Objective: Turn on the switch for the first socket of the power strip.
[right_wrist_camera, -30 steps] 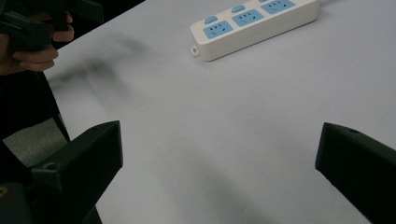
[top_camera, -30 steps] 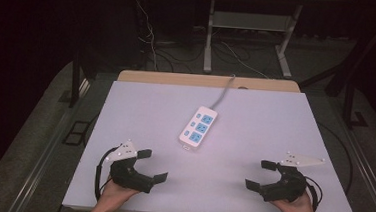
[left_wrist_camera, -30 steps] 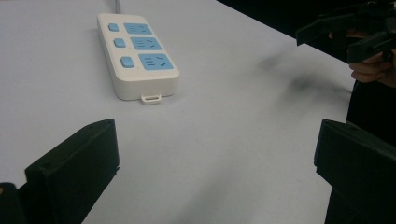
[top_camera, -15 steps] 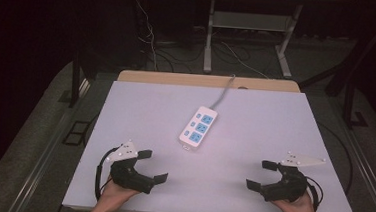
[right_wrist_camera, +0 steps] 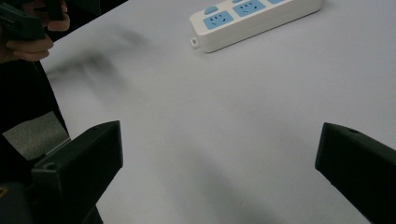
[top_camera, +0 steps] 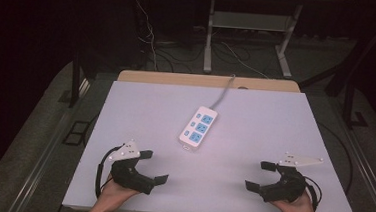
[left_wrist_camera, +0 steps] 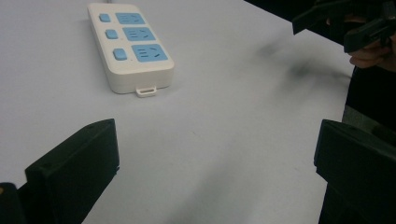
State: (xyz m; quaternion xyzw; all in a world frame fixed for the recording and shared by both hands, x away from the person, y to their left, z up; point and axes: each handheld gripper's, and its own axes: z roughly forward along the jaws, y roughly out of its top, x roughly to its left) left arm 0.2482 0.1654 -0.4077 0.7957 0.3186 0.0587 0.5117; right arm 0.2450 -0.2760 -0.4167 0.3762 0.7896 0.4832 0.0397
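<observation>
From my station I see the table [top_camera: 255, 120] first, a broad pale sheet laid over a wooden top whose far edge shows as a tan strip, with dark floor and cables beyond it. On the table, slightly left of centre and toward the far half, lies the power strip [top_camera: 198, 128], white with blue sockets and blue switches, set on a slant with its grey cord [top_camera: 224, 91] running off the far edge. In the left gripper view the power strip [left_wrist_camera: 130, 44] sits ahead and to the left, flat on the surface, a small hanging tab at its near end; in the right gripper view its near end [right_wrist_camera: 252, 21] lies at the top. My left claw [top_camera: 152, 166] rests at the near left of the table, held from below by the left hand [top_camera: 114, 193]; its jaws stand wide apart and nothing is between them. My right claw [top_camera: 261, 175] sits at the near right, held by the right hand [top_camera: 296, 206], its jaws likewise spread wide and holding nothing. Both claws are well apart from the power strip and from each other. Each carries a grey three-cornered plate on top.
</observation>
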